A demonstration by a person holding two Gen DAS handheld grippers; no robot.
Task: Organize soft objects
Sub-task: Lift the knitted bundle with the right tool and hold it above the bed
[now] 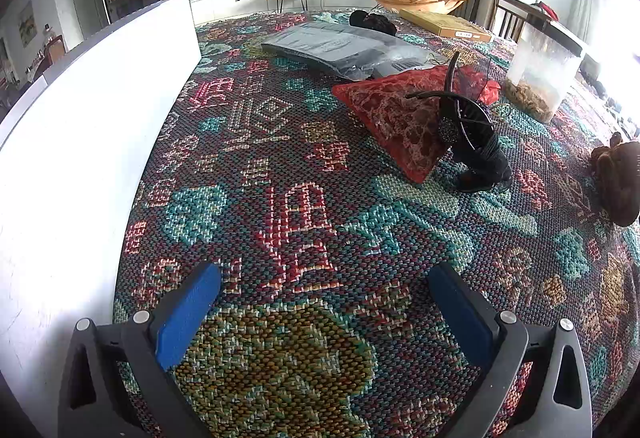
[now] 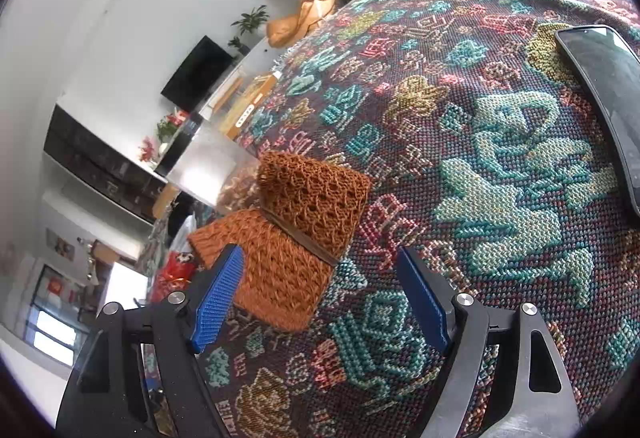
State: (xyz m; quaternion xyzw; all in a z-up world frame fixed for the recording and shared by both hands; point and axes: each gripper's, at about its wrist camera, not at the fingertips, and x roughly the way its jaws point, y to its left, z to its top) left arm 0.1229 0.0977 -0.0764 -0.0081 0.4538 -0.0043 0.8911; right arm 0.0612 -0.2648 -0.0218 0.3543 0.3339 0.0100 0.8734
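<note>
- on the patterned woven cloth [image 1: 304, 165] that covers the whole work surface, your left gripper [image 1: 324, 278] hangs with its blue pads spread wide, nothing between them, only the cloth below.
- ahead and to the right of it in the left wrist view, a red cushion [image 1: 392, 117] lies on the cloth with a black hair clip and dark fabric bundle [image 1: 472, 141] leaning against its near right corner.
- beyond the cushion you see a grey plastic-wrapped package [image 1: 340, 49] lying flat, and past that a flat cardboard box [image 1: 444, 23] near the far edge.
- a clear plastic container [image 1: 544, 73] with brownish material in its bottom stands upright at the right, well apart from the cushion.
- a white panel [image 1: 100, 125] runs along the left side of the cloth.
- your right gripper [image 2: 320, 298] also has its fingers apart; they grip nothing.
- the task's thing here, an orange knitted piece [image 2: 296, 250], lies folded on the cloth just in front of that gripper; a thin brown band crosses its middle, and its far half is bent upward.
- your left pad [image 2: 218, 298] overlaps the knit's near edge in the right wrist view; whether it touches you cannot tell. the right pad stands clear over bare cloth.
- a dark phone [image 2: 608, 109] lies flat on the cloth at the right edge, well apart from the knit.
</note>
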